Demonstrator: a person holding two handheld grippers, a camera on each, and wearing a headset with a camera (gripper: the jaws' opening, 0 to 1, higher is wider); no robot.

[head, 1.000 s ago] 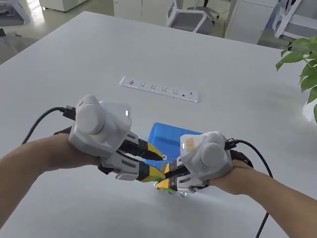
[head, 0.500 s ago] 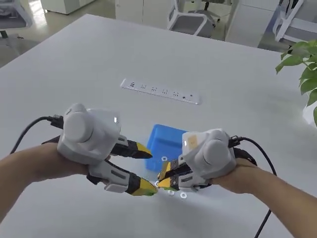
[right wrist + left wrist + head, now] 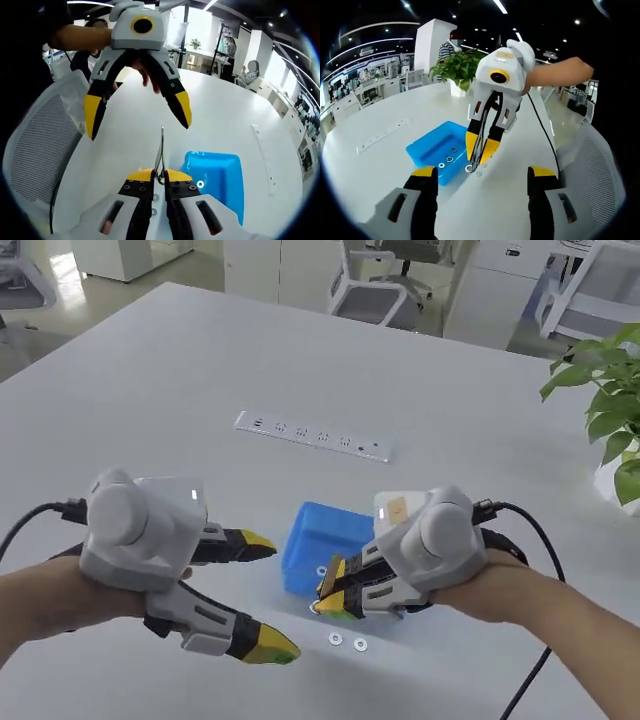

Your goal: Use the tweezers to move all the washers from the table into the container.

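White counter stretches across an open office, with the blue plastic container point(image 3: 300, 555) at lower centre of the head view. We see the right gripper point(image 3: 330, 600) with its fingers clamped on the thin metal tweezers point(image 3: 161, 150), whose tips reach down just beside the container's corner. The left gripper point(image 3: 272, 595), at lower left, has its fingers spread wide and empty. About three small steel washers point(image 3: 449, 159) lie inside the container, while two loose washers point(image 3: 335, 639) lie on the counter at bottom centre. We judge the job partly done, with those left to carry.
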